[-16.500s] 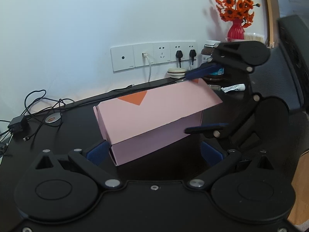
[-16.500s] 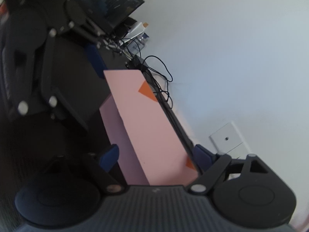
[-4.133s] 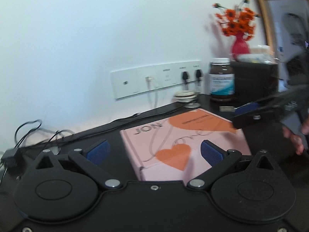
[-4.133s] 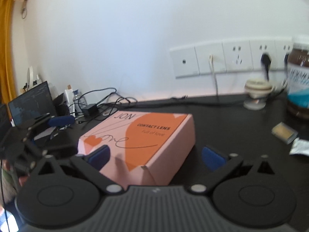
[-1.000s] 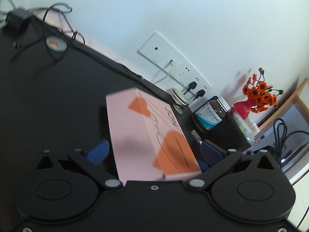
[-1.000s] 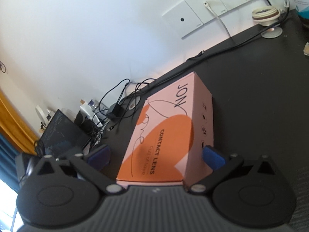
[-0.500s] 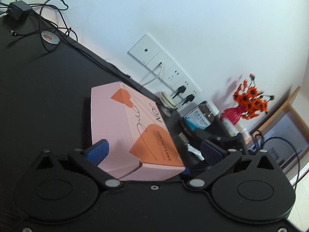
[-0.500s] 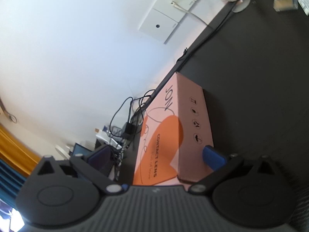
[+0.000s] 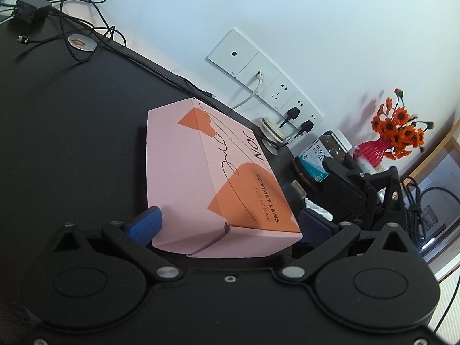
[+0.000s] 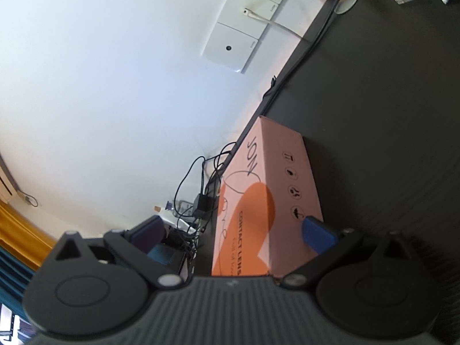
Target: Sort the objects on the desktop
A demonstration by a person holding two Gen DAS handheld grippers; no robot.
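A pink box (image 9: 212, 178) lies mid-frame on a black desk (image 9: 57, 132). The left gripper (image 9: 228, 221) straddles its near end, jaws wide, seemingly touching both sides. The right gripper (image 10: 230, 230) is spread too, one pad on the box's side. Keep both grips level. At right: a jar (image 9: 322, 155), vase (image 9: 371, 152) and small packets crowd the path.

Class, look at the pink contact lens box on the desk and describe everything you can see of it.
The pink box is a closed, rectangular carton that looks like matte cardboard. Its top shows orange hearts, a thin looping line, "JON" and "CONTACT LENS". One long side bears four small round icons. It appears to lie flat on the black desk near the wall. The left gripper straddles its near end with blue pads beside both sides; whether they press is unclear.
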